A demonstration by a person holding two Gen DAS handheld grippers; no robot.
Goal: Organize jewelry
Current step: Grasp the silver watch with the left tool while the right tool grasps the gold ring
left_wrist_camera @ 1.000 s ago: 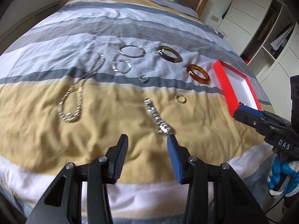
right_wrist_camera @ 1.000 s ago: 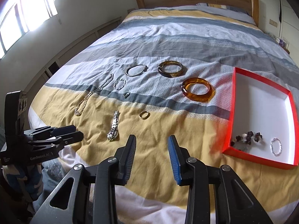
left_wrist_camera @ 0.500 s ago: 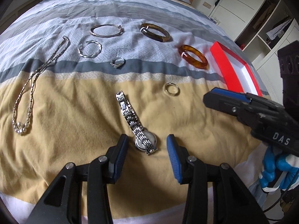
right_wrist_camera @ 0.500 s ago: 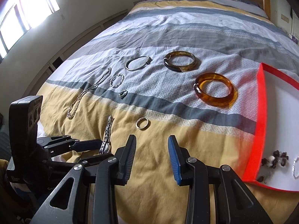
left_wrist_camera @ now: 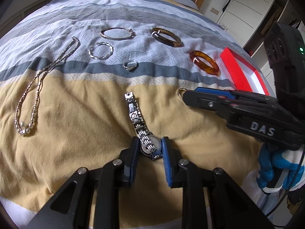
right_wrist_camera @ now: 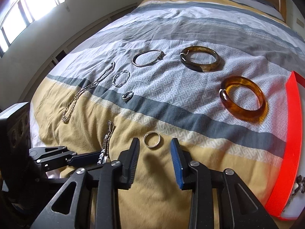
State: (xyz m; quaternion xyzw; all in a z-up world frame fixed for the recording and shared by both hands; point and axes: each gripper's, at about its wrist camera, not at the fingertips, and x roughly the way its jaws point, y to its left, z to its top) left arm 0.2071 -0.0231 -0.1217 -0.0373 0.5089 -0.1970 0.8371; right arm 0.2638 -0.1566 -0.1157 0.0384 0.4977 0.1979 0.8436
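Gleaming metal-link watch (left_wrist_camera: pixel 142 133), round dial

watch (left_wrist_camera: pixel 142 131): silver, band stretched toward 12 o'clock, face between my left pads | gold ring (right_wrist_camera: pixel 152 139): flat, ahead of my right jaws

Watch (left_wrist_camera: pixel 140 127) on the bed (left_wrist_camera: pixel 76 114), necklace (left_wrist_camera: pixel 36 87) left, bangles (left_wrist_camera: pixel 205 62) and tray (left_wrist_camera: pixel 240 72) right

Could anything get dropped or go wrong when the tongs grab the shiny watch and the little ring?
The left tongs are closing on the silver metal watch at its face, so the long strap could dangle and slip out. The right tongs are closing around the small gold ring, which lies flat on the soft yellow bedspread; they might pinch fabric instead.
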